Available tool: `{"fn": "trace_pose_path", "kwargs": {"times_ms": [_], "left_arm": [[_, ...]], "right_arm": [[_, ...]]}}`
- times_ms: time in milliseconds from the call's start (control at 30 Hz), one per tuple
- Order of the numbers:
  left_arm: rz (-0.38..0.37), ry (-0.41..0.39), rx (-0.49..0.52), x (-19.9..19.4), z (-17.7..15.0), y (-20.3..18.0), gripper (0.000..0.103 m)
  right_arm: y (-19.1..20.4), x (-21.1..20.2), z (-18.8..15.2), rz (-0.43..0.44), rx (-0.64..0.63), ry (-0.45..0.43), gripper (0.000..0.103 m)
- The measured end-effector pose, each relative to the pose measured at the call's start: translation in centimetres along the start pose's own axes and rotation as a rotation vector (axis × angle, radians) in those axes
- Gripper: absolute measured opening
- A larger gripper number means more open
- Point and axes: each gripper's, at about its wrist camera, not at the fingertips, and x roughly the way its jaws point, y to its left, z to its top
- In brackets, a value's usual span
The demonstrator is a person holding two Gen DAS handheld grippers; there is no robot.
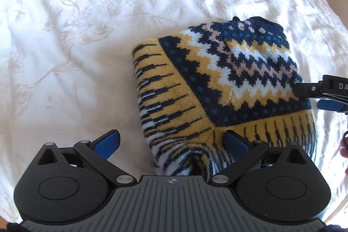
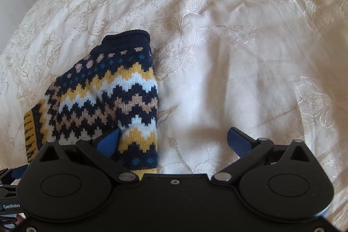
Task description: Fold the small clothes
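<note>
knit sweater point(image 1: 217, 88), folded, navy, yellow and white zigzag bands, lying on embroidered white bedspread point(image 1: 87, 36). left tongs point(image 1: 171, 140) spread wide; right tongs point(image 2: 174, 140) likewise, empty.

Your right claw point(image 1: 326, 97) runs off the frame edge; your left claw's point(image 1: 171, 142) base hides the sweater's point(image 1: 217, 79) near end.

My left camera looks forward and down over my left gripper point(image 1: 171, 140), close above the sweater point(image 1: 217, 88) on the bed point(image 1: 87, 36). My right camera does likewise over my right gripper point(image 2: 174, 140), at the sweater's right edge. Both views share the sweater, the bedspread and the bedside clutter.
</note>
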Motion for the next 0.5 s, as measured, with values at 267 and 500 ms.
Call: {"fn": "trace_pose_path", "kwargs": {"times_ms": [267, 500], "left_arm": [[0.152, -0.079, 0.036, -6.5, -3.6, -1.4, 0.103], [0.215, -0.188, 0.088, -13.1, -5.2, -6.7, 0.103]], "right_arm": [[0.3, -8.6, -2.3, -0.045, -0.162, -0.182, 0.102], [3.1, -14.6, -6.0, -0.036, -0.230, -0.297, 0.102]]}}
